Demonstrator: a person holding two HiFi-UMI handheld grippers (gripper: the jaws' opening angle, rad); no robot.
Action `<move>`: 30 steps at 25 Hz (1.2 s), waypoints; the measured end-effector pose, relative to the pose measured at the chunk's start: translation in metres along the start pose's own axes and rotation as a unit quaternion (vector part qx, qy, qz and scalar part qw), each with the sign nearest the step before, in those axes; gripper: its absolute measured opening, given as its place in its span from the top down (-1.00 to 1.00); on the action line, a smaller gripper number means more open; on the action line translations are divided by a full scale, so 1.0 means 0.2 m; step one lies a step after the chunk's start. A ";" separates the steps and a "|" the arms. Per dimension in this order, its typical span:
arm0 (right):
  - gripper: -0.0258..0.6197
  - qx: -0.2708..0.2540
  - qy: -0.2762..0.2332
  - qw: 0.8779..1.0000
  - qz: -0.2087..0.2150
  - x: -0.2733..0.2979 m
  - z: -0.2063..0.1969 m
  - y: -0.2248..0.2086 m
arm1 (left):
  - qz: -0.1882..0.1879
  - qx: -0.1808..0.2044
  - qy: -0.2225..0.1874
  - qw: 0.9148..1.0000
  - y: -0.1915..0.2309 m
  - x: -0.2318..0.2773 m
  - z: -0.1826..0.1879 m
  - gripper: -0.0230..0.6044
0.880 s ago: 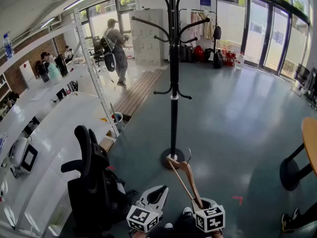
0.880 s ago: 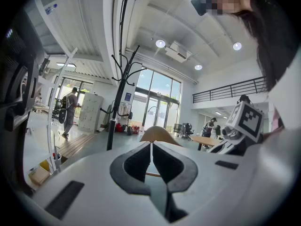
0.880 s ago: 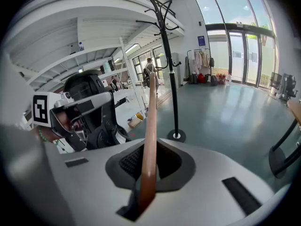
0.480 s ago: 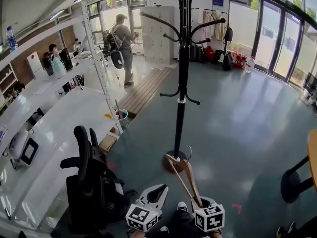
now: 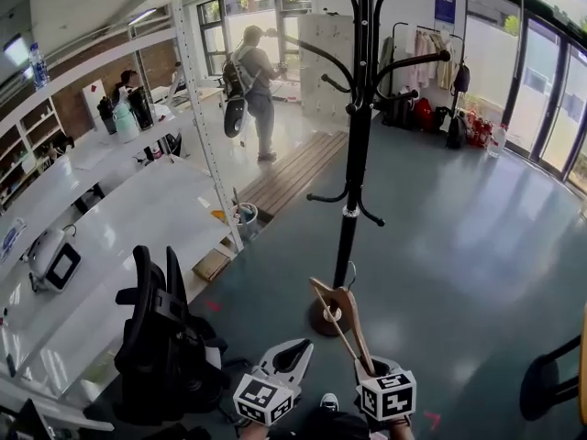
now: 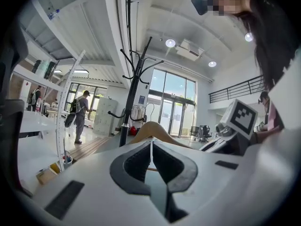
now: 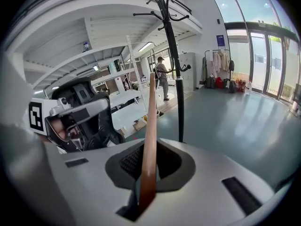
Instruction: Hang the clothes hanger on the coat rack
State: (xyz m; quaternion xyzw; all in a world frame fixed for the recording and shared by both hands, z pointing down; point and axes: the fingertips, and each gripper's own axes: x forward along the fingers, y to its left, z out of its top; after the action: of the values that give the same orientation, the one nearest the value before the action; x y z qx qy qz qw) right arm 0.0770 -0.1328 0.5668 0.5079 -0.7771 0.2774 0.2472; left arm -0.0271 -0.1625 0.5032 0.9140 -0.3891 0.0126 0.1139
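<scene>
- Against a second ago, the coat rack [image 5: 354, 154] stands larger and nearer in the head view. I am closing on it; the approach is under way and the hanging is not yet done.
- My right tool [image 5: 371, 370] keeps its jaws clamped on one arm of the wooden hanger [image 5: 337, 310]. The hanger points up toward the rack's foot, well apart from any pegs.
- My left tool [image 5: 292, 359] is closed on nothing, just beside the right.
- The rack's topmost pegs are cut off by the frame edge. The hanger's wire hook is thin and hard to trace.
</scene>
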 end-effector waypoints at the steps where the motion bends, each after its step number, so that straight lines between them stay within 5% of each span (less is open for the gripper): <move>1: 0.83 -0.004 0.000 1.000 0.004 0.02 0.03 -0.04 | 0.006 0.000 -0.001 1.000 0.01 0.04 0.01 0.93; 17: 0.83 -0.057 -0.003 0.998 0.009 0.38 0.39 -0.46 | 0.050 -0.012 0.016 0.999 0.07 0.37 -0.06 0.93; 30: 0.83 -0.072 -0.007 0.997 -0.001 0.74 0.84 -0.49 | 0.014 0.021 0.018 1.000 0.38 0.67 0.14 0.93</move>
State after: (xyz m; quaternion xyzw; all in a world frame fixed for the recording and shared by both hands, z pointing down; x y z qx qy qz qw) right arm 0.0973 -0.3770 0.5620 0.4919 -0.7963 0.2165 0.2778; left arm 0.0096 -0.3143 0.5065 0.9101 -0.3997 0.0390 0.1020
